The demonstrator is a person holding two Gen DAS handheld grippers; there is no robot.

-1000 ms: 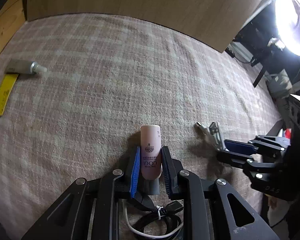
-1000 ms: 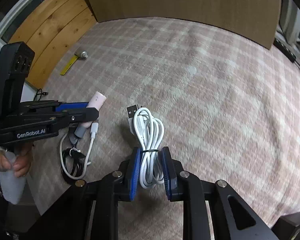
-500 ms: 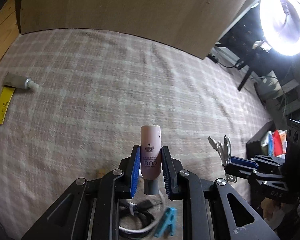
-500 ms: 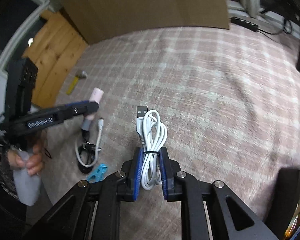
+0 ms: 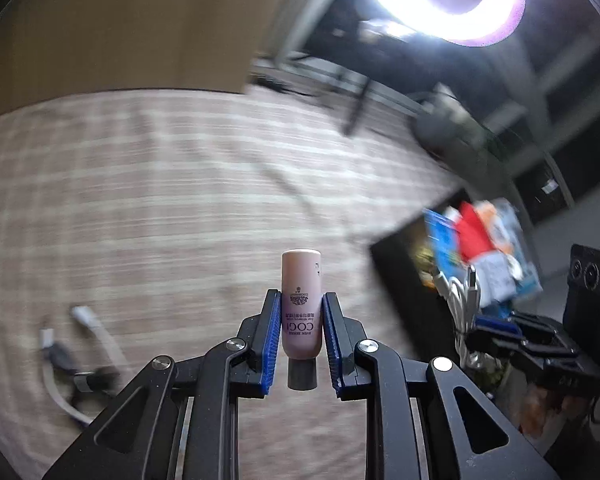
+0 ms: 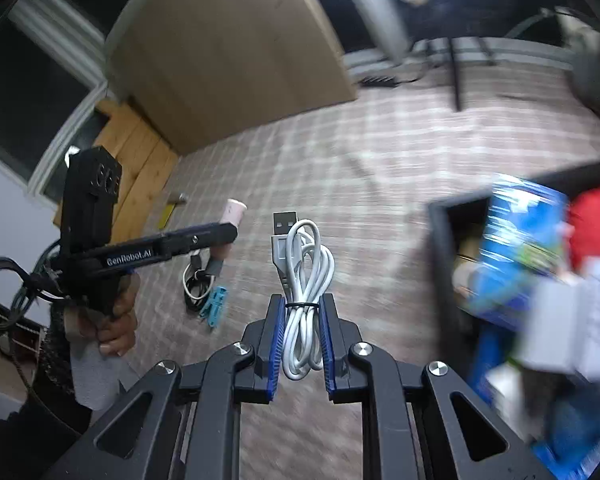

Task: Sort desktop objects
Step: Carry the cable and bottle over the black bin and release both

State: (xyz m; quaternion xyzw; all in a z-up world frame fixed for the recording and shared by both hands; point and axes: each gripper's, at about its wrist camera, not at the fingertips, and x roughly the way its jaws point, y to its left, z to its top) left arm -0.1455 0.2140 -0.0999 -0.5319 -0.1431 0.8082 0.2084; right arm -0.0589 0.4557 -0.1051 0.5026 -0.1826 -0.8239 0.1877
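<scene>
My left gripper (image 5: pixel 301 312) is shut on a pink tube (image 5: pixel 301 304) with a grey cap, held in the air above the checked cloth (image 5: pixel 160 200). My right gripper (image 6: pixel 301 320) is shut on a bundled white USB cable (image 6: pixel 306 280), also lifted. The left gripper with the pink tube (image 6: pixel 234 212) shows at the left of the right wrist view. A black box (image 5: pixel 396 264) full of colourful packets lies to the right, also seen in the right wrist view (image 6: pixel 444 232). The right gripper with the cable (image 5: pixel 460 300) hovers near it.
A black-and-white cable bundle (image 5: pixel 76 364) lies on the cloth at the left, with a blue clip (image 6: pixel 216 306) beside it. A yellow ruler (image 6: pixel 166 214) and a small tube (image 6: pixel 179 198) lie far off. A cardboard board (image 6: pixel 228 64) stands behind.
Both grippers have lifted higher and swung right toward the black box, each keeping its object. The views are blurred by motion.
</scene>
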